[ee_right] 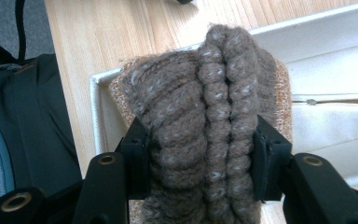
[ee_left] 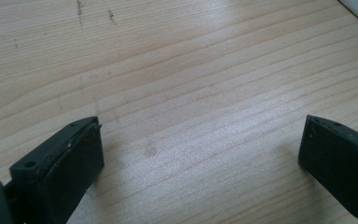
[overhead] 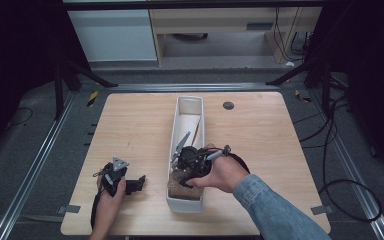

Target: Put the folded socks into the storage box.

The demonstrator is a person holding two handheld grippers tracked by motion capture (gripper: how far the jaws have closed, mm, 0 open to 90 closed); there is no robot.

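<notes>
Fingers of the right gripper (ee_right: 200,154) pinch a folded brown knit piece (ee_right: 205,116) from both sides, holding it over the near end of the white tray (overhead: 200,107), at six o'clock, seemingly to lower it in. The left gripper (ee_left: 200,154), at eight o'clock on the table (overhead: 130,125), idles wide open.

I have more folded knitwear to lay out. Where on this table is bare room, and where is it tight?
The table is bare left of the white bin and right of it, up to the round grommet. It is tight at the bin's near end, where the right gripper clamps a brown knit, and by the left gripper.
</notes>
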